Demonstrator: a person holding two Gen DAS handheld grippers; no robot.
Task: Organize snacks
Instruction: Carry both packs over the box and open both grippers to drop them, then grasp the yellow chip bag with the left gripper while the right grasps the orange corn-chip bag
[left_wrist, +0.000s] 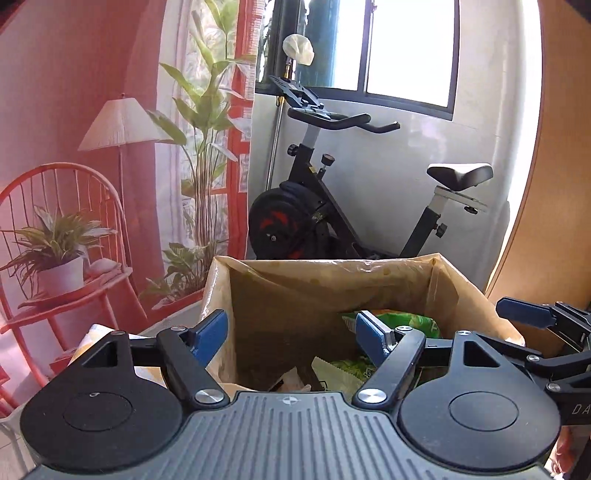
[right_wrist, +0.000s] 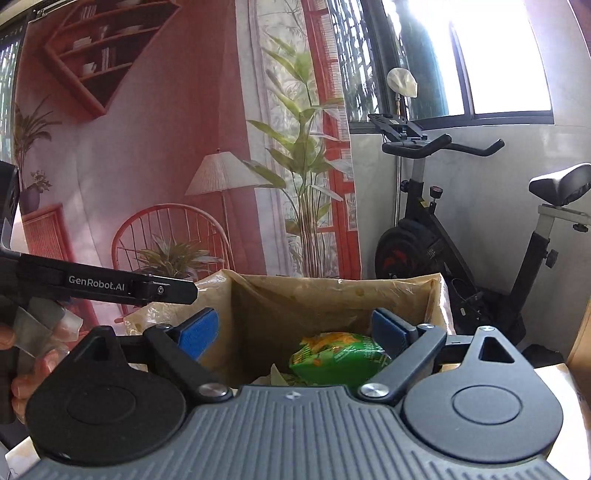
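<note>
Both grippers are hovering at the near rim of the open cardboard box, which is lined with a translucent plastic film. The green snack bag is lying inside the box, below and ahead of the right gripper, with its long axis running roughly left to right between the blue pads; the right gripper is judged the nearer tool. A second, paler packet is lying beside the bag, lower in the box.

The right gripper is standing wide open and holding nothing. The left gripper is also standing open and empty.

The left gripper's arm is displaying the lettering "GenRobot.AI". Print on the green snack bag is not legible.
</note>
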